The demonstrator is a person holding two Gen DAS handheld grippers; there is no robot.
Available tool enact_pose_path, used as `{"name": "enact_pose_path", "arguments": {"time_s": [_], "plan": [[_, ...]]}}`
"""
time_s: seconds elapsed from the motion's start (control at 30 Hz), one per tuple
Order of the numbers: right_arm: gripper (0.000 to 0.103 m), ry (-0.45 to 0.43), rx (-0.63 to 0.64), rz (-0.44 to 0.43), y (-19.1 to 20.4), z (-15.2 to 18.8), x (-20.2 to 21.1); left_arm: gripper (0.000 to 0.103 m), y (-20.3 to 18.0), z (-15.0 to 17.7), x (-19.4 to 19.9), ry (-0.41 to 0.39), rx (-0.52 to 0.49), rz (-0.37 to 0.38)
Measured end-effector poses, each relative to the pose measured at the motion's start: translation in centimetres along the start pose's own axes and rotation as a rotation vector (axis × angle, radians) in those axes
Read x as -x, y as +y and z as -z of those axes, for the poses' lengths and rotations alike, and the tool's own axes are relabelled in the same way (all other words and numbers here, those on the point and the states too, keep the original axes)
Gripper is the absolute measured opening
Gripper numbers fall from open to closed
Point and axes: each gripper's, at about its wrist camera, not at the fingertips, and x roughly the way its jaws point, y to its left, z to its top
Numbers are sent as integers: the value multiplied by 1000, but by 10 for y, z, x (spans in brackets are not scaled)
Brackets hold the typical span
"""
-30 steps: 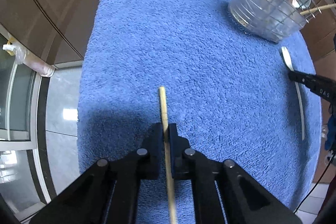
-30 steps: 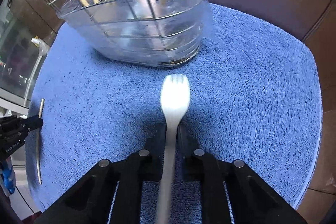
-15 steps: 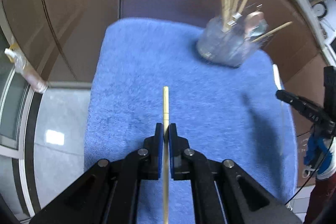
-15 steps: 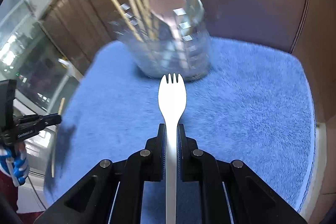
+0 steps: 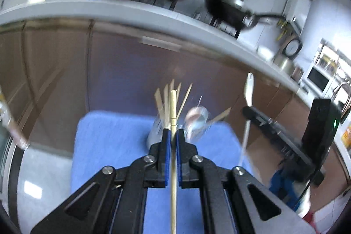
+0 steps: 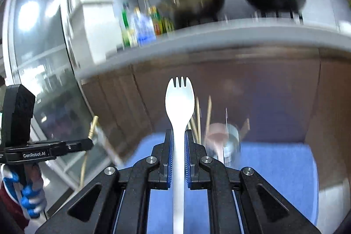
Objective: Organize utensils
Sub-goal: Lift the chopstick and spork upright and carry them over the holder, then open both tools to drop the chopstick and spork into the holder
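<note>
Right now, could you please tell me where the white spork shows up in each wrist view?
Left wrist view: the white spork stands at right, held in the right tongs.
Right wrist view: centre, clamped upright, handle toward the camera.
Shared landmark: the utensil holder on the blue towel.

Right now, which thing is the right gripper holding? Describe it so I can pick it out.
On the blue towel stands the utensil holder. Above it, the right gripper clamps a white spork, the only white, tined piece; the left's chopstick is thin wood.
</note>
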Motion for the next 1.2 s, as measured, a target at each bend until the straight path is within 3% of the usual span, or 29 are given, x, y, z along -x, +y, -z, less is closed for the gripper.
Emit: {"name": "enact_pose_path", "arguments": {"time_s": [0.17, 0.43, 0.83, 1.07, 1.2], "plan": [[10, -173, 20, -1, -1, -36, -19, 4, -18, -45, -28, -124, -26, 30], [10, -302, 39, 48, -23, -56, -62, 4, -19, -85, -86, -281, 0, 28], [9, -352, 43, 129, -48, -18, -92, 4, -6, -52, -155, -352, 6, -39], [10, -381, 46, 194, -52, 7, -100, 5, -6, -24, -174, -428, -38, -142], [12, -350, 83, 244, -47, 30, -105, 5, -5, -11, -179, -425, -57, -148]]}}
